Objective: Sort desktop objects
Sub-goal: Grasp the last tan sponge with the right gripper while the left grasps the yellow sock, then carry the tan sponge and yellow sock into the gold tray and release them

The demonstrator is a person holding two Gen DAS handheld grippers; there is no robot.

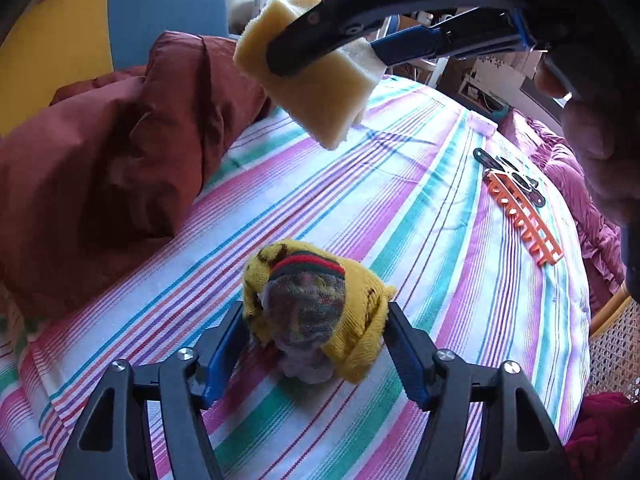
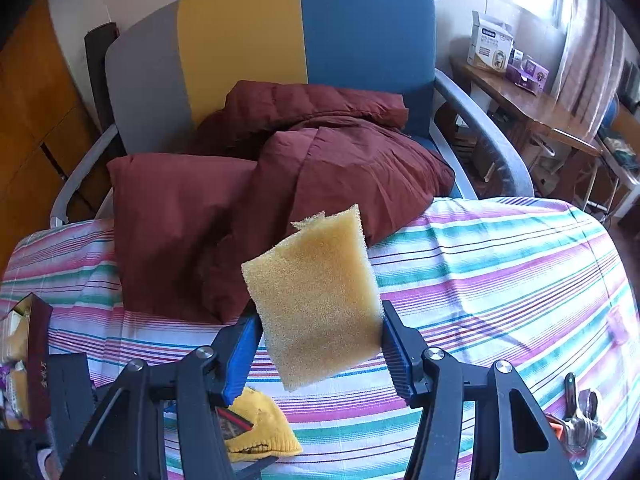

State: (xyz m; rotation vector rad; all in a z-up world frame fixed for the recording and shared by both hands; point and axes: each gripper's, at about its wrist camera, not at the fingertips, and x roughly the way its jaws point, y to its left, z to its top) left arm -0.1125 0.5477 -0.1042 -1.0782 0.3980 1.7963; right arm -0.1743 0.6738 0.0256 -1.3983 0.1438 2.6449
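Observation:
A rolled yellow knit sock [image 1: 316,312] with red and green bands lies on the striped cloth [image 1: 400,208]. It sits between the fingers of my left gripper [image 1: 316,344], which stands open around it, the pads at its sides without squeezing. My right gripper [image 2: 316,336] is shut on a yellow sponge [image 2: 316,300] and holds it in the air over the cloth. From the left wrist view the sponge [image 1: 320,92] hangs above and beyond the sock, clamped in the right gripper [image 1: 328,60]. The sock [image 2: 264,428] shows low in the right wrist view.
A maroon jacket [image 2: 280,180] spills from a chair [image 2: 360,40] onto the cloth's far side. An orange toothed rack [image 1: 524,220] and a black clip [image 1: 508,176] lie at the right. A box [image 2: 28,360] stands at the left edge. A person's hand [image 1: 592,140] holds the right gripper.

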